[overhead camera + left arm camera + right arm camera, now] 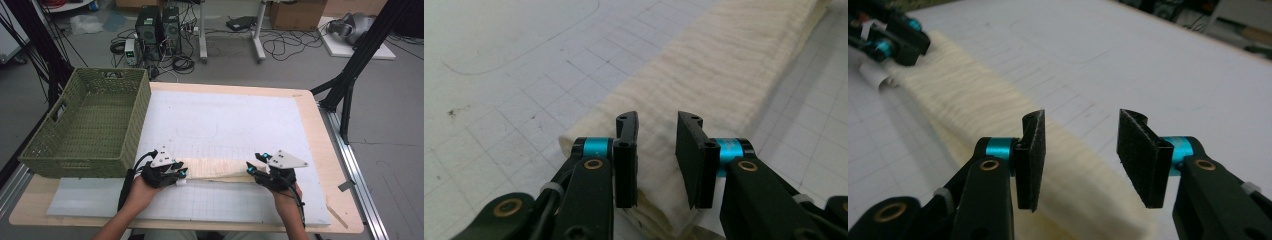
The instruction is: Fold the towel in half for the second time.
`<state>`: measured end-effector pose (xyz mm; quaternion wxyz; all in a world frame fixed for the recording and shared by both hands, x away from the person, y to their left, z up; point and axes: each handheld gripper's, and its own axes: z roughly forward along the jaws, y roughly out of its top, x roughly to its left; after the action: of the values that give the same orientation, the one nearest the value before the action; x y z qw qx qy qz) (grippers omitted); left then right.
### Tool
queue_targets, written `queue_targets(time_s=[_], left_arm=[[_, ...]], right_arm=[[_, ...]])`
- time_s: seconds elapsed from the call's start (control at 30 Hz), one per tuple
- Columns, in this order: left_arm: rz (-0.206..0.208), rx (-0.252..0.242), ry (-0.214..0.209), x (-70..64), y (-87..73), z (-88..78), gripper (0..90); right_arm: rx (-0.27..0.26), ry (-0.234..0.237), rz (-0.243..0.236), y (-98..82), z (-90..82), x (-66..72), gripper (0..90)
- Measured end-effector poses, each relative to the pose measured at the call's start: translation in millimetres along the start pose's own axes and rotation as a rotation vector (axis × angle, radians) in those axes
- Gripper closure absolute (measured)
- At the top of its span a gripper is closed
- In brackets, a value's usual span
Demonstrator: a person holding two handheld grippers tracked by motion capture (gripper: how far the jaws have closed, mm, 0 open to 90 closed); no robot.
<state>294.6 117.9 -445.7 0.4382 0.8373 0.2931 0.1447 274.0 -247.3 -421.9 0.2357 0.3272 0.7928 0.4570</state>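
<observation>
Folded cream cloth [217, 170] lying flat across near worktop [310, 115]; left gripper [181, 176] jaws apart over left end, right gripper [251, 168] jaws apart at right end.

Grey floor [390, 125], tangled cables [280, 47], computer towers [159, 30]

We see open white mat [225, 120] beyond the folded cream cloth [215, 169], free for passing. On our left the green wicker basket [90, 125] walls off that side.
</observation>
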Motion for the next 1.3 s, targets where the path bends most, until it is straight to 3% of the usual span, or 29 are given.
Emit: queue_targets(time_s=[0.1,0.17,0.27,0.43,0.6,0.7,0.83,0.87,0.9,0.97,1.07,1.17,1.23,1.3], left_arm=[[-0.010,0.000,-0.003,1.3,-1.9,0.2,71.2],[-0.010,0.002,-0.002,1.8,-1.9,0.0,71.6],[-0.008,0.008,-0.001,1.7,-2.1,0.5,71.6],[-0.001,0.017,0.009,0.7,-1.5,2.1,71.6],[0.001,0.024,0.022,-0.2,0.2,1.2,71.4],[-0.012,-0.015,0.035,0.4,6.1,-6.7,67.3],[-0.065,-0.109,0.028,4.4,14.8,-16.1,63.9],[-0.071,-0.110,0.024,6.0,15.7,-14.8,64.0],[-0.073,-0.100,0.023,7.2,15.8,-13.3,64.0],[-0.067,-0.070,0.009,8.3,13.4,-6.3,64.9],[-0.052,-0.028,0.013,8.6,9.0,2.2,66.5],[-0.040,-0.006,0.023,8.9,7.9,3.6,68.9],[-0.035,0.009,0.028,8.6,6.9,4.1,70.0],[-0.031,0.020,0.031,7.4,5.0,5.1,70.3]], right_arm=[[0.062,0.057,-0.012,-12.5,11.1,6.3,59.1],[0.093,0.065,-0.025,-18.5,12.5,6.9,60.7],[0.139,0.039,-0.043,-25.3,8.4,3.8,61.9],[0.158,-0.015,-0.020,-34.3,-5.6,-7.8,62.0],[0.163,-0.035,-0.028,-34.3,-5.6,-4.7,59.8],[0.133,-0.032,-0.004,-31.7,-8.6,-4.8,54.5],[-0.001,-0.038,0.125,-20.7,-18.9,-11.1,43.5],[-0.014,-0.044,0.160,-15.9,-19.6,-13.8,43.8],[-0.011,-0.058,0.158,-12.1,-18.0,-16.2,44.9],[0.004,-0.068,0.163,-7.5,-12.7,-18.4,49.2],[0.047,-0.043,0.141,-5.4,3.8,-14.3,61.7],[0.143,-0.024,0.097,-6.2,24.3,-6.9,70.0],[0.197,-0.043,0.084,-8.7,34.2,-7.8,71.3],[0.198,-0.061,0.102,-11.3,36.1,-11.9,70.7]])
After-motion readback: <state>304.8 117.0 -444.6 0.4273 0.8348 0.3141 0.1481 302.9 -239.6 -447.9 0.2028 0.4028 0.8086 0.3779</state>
